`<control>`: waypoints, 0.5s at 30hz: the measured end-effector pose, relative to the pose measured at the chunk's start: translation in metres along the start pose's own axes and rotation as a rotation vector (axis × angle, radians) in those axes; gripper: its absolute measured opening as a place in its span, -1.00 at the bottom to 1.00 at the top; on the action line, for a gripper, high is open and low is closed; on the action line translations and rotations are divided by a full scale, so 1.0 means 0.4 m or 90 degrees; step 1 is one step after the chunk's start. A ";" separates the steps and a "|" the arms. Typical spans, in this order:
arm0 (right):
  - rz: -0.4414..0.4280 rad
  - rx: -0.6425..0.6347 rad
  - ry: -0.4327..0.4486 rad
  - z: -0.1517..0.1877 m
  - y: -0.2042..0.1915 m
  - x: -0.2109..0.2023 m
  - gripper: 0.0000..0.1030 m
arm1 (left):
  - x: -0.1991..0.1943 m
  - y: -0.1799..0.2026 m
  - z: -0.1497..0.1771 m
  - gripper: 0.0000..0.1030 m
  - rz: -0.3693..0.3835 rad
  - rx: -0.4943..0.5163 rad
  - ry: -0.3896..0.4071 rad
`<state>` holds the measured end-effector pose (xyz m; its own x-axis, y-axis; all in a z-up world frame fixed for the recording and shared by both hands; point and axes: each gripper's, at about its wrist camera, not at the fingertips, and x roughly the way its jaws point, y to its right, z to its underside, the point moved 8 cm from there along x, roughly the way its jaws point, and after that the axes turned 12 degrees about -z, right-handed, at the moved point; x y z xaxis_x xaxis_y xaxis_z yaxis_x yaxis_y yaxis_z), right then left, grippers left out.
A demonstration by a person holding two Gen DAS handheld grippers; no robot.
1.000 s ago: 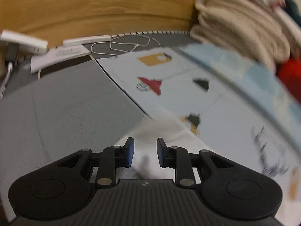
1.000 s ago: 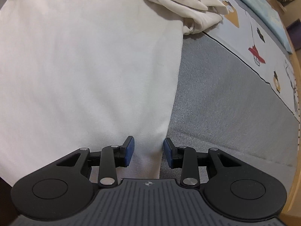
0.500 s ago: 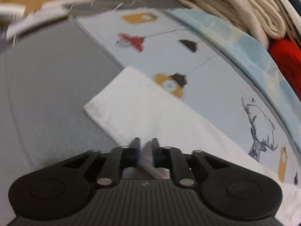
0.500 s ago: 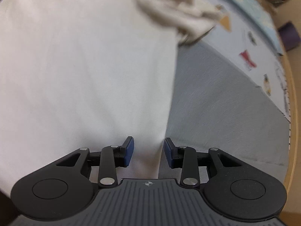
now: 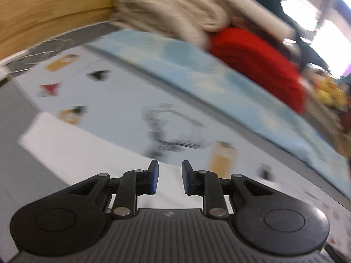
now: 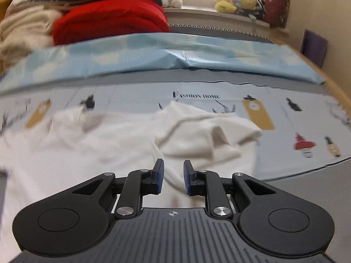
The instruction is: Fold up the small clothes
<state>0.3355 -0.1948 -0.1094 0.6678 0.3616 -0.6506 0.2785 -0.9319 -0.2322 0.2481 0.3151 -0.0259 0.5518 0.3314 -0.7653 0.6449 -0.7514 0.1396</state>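
1. Below the left gripper [image 5: 167,178] lies the white garment [image 5: 72,140]; its jaws are opening with nothing between them.
2. Ahead of the right gripper [image 6: 173,176], the garment's bunched sleeve [image 6: 210,131] rests on the printed sheet [image 6: 136,96]; these jaws are closing, apparently gripping nothing.

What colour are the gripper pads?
Blue pads, clearest in the right wrist view.

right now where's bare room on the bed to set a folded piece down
Bare grey sheet lies right of the white garment, below the printed cloth. Another grey patch sits left of the garment. The far end is crowded with the red blanket and cream pile.
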 end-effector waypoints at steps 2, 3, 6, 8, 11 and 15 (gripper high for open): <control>-0.012 0.048 0.023 -0.039 0.011 0.043 -0.47 | -0.053 0.086 0.039 -0.20 0.053 0.018 0.015; -0.020 0.083 0.035 -0.054 0.023 0.066 -0.44 | -0.069 0.121 0.066 -0.15 0.068 0.029 0.032; -0.031 0.161 0.043 -0.078 0.056 0.133 -0.38 | -0.043 0.210 0.169 -0.17 0.034 0.101 0.018; -0.026 0.197 0.041 -0.091 0.083 0.177 -0.31 | -0.005 0.269 0.212 -0.17 0.048 0.119 -0.026; -0.021 0.255 0.035 -0.114 0.135 0.242 -0.14 | 0.025 0.342 0.220 -0.18 0.036 0.155 -0.016; -0.022 0.291 0.005 -0.105 0.176 0.315 -0.10 | 0.049 0.399 0.221 -0.18 0.038 0.167 -0.023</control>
<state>0.4682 -0.2140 -0.1775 0.6687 0.3918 -0.6319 -0.0305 -0.8347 -0.5498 0.3151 0.1514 -0.0744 0.5629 0.2650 -0.7829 0.4499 -0.8928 0.0213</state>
